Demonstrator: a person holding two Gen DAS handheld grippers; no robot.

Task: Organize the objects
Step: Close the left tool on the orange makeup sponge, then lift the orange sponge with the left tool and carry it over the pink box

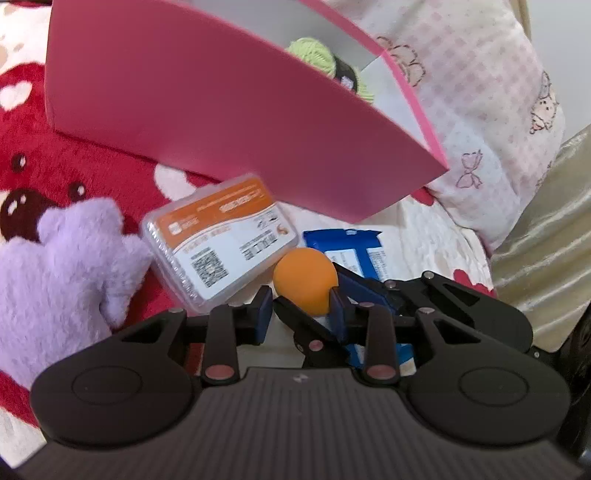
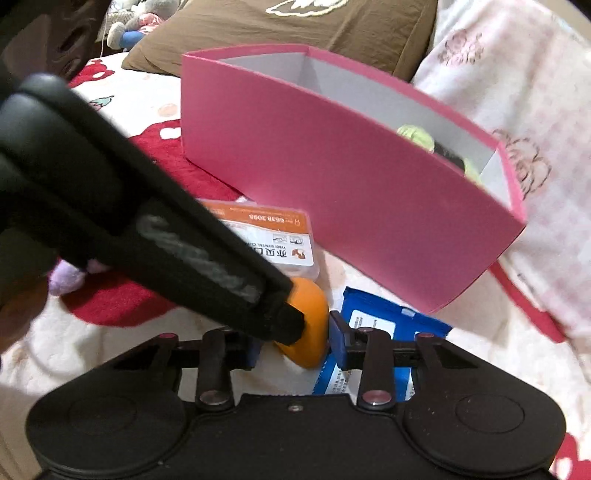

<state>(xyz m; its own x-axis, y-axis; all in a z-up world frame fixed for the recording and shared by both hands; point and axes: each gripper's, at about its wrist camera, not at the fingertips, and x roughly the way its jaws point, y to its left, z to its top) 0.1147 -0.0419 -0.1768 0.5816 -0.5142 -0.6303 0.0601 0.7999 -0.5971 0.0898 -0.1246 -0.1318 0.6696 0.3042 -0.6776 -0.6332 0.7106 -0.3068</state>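
Where both grippers meet, smooth matte orange ball [image 1: 304, 278], left gripper [image 1: 301, 308] and right gripper [image 2: 295, 341] pinching it.

the bed has a soft cover [image 1: 424, 229] in white and red with hearts. on it sits a pink box [image 2: 332, 177]. near the box lie a clear case with an orange label [image 1: 221, 240], a blue packet [image 2: 384, 325] and a fluffy purple toy [image 1: 62, 266]. a pale pillow with small pictures [image 1: 480, 122] lies beside the box, and a brown pillow [image 2: 332, 33] lies behind it.
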